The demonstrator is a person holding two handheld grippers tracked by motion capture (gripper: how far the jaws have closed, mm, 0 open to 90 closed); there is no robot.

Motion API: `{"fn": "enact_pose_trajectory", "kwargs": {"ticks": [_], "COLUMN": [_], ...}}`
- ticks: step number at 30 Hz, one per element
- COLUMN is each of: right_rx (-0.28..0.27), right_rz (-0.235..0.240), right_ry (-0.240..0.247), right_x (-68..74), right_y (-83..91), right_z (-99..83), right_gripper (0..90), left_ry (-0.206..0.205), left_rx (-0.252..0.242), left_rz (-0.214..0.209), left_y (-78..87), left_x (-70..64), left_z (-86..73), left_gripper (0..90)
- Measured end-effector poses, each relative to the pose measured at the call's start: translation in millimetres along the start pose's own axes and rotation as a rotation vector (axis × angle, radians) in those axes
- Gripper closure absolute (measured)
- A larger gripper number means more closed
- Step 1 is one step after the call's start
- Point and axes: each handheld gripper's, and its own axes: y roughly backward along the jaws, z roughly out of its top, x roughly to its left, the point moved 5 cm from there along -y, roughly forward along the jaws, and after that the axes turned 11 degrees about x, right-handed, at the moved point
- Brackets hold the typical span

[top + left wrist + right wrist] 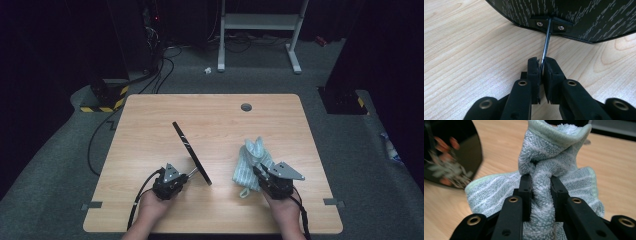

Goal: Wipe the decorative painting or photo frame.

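Observation:
A thin black panel [191,152] stands on edge near the table's middle, running from far left to near right. Its back [586,17] has pale streaks and a screwed bracket carrying a thin metal rod [545,45]. My left gripper [187,176] [542,67] is shut on that rod, just left of the panel's near end. The panel's glossy front [451,162] shows an orange flower pattern. A pale blue-green striped towel [250,160] [554,150] lies bunched at the right, and my right gripper [260,172] [541,187] is shut on a twisted fold of it.
The wooden table [215,115] has a round cable hole [246,107] near its far edge. Grey tape tabs [91,205] mark the near corners. Beyond the table, a white frame [260,22] and a yellow-and-black striped base [102,100] stand on the grey floor.

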Motion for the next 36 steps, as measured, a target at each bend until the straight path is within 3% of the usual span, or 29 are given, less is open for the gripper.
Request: {"fn": "enact_pose_trajectory", "kwargs": {"ticks": [7,15,18,30,36], "right_rx": [-0.138,-0.270,-0.305,-0.354,-0.312], "right_rz": [0.068,0.121,0.142,0.199,0.208], "right_ry": [-0.008,0.066,0.090,0.211,0.272], "right_x": [17.5,54.5,68.7,118.6,142.1], "right_y": [25.3,52.3,57.8,51.9,28.9], "right_z": [31.0,78.7,95.1,149.9,166.1], "right_gripper": [75.0,74.9,74.8,74.5,74.1], "left_ry": [-0.032,-0.013,0.011,0.036,0.033], "left_rx": [-0.002,0.000,0.000,0.000,-0.003], "left_rz": [0.023,-0.008,-0.041,-0.037,-0.028], "left_y": [0.0,-0.3,-1.3,-4.3,-4.5], "left_x": [-2.8,-2.1,-3.1,-8.4,-9.2], "left_z": [0.2,0.4,1.7,5.9,6.3], "left_gripper": [84.5,85.9,87.3,88.3,88.5]}}
